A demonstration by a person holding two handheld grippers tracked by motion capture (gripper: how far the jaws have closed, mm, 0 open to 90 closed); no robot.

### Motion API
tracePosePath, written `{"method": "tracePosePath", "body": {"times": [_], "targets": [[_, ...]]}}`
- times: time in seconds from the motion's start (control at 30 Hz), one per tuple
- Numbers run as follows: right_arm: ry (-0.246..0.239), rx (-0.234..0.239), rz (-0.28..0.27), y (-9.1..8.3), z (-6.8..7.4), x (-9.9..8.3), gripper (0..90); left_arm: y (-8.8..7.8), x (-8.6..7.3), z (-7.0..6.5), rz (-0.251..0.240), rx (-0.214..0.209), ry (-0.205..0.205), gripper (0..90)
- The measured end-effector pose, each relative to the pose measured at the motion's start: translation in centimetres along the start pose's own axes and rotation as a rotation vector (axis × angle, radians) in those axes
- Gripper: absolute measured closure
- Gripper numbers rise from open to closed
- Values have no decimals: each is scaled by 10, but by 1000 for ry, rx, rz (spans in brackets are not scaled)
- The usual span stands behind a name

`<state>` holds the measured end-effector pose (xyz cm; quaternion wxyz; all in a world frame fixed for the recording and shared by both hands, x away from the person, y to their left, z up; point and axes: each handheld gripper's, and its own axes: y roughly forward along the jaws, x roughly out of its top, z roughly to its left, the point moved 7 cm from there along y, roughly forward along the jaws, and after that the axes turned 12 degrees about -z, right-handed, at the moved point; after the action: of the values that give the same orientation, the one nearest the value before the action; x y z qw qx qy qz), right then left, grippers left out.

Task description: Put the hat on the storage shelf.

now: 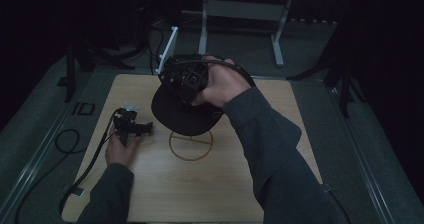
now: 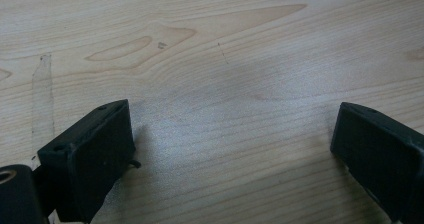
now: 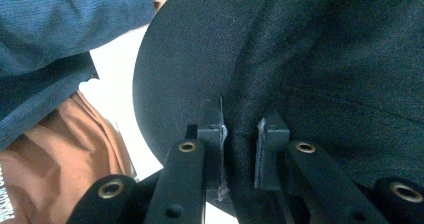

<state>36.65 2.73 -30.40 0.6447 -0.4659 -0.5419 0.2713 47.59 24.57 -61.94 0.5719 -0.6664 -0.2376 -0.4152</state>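
Note:
A black cap [image 1: 176, 111] hangs tilted above the wooden table [image 1: 200, 189], over a thin circle mark [image 1: 191, 145]. My right gripper [image 1: 187, 79] is held from the right by a hand and is shut on the cap. In the right gripper view the jaws [image 3: 240, 134] pinch a fold of the cap [image 3: 325, 59] where the brim meets the crown. My left gripper [image 1: 142, 129] lies low at the table's left side, apart from the cap. Its fingers [image 2: 100, 149] stand wide open over bare wood [image 2: 225, 59], with nothing between them.
Black cables [image 1: 65, 144] loop off the table's left edge onto the grey floor. A metal frame [image 1: 240, 14] stands behind the table. A blue sleeve [image 3: 60, 19] and an orange garment [image 3: 55, 159] show at the left of the right gripper view.

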Motion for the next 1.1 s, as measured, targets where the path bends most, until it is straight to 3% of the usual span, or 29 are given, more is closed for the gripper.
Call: {"method": "tracePosePath", "body": {"times": [0.37, 0.8, 1.1], "targets": [[-6, 60, 19, 16, 8, 1, 775, 0, 0, 0, 0, -1, -1, 32], [-18, 84, 89, 45, 12, -4, 764, 0, 0, 0, -2, 0, -1, 32], [-6, 103, 98, 60, 10, -7, 741, 0, 0, 0, 1, -3, 0, 32]]}}
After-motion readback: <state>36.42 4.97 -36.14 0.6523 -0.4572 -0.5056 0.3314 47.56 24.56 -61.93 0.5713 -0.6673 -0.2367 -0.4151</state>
